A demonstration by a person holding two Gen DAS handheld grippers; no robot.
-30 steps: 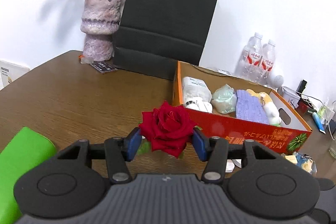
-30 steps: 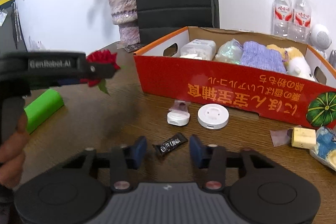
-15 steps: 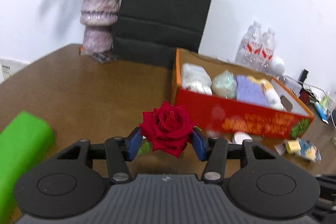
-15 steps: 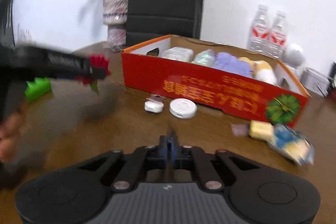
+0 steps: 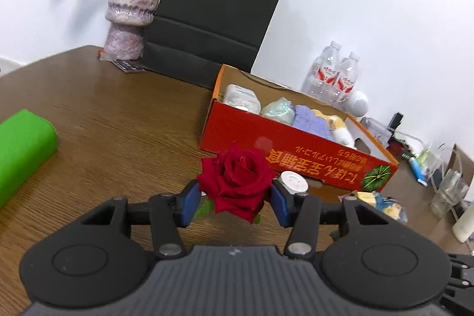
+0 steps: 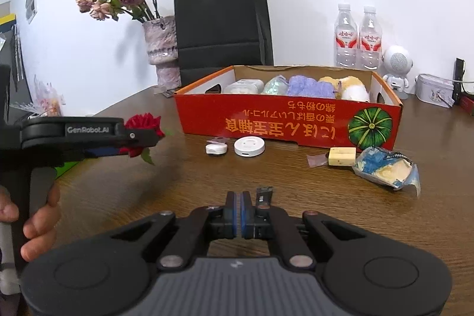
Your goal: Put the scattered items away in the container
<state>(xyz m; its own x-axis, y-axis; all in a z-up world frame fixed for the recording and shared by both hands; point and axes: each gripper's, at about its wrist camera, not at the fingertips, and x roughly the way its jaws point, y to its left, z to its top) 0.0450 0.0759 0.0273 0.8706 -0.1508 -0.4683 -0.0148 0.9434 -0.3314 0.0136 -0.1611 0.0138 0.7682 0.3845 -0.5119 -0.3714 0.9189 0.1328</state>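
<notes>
Left hand-held gripper [image 5: 234, 199] clamping one red rose [image 5: 237, 179], right hand-held gripper [image 6: 238, 208] closed, two white discs [image 6: 249, 146].

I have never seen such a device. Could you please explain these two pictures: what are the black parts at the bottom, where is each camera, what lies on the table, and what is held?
There is no robot here. A person holds a hand tool with two fingers in each hand. Each tool has a camera that looks forward along its fingers, so the black parts at the bottom are the tool itself.

One picture is from the left gripper, which clamps a red rose. The other is from the right gripper, which is shut. A black packet shows beside its finger, and I cannot tell if it is gripped.

On the table stands a red box, partly filled. In front of it lie two white discs, a yellow block and a crumpled wrapper.
</notes>
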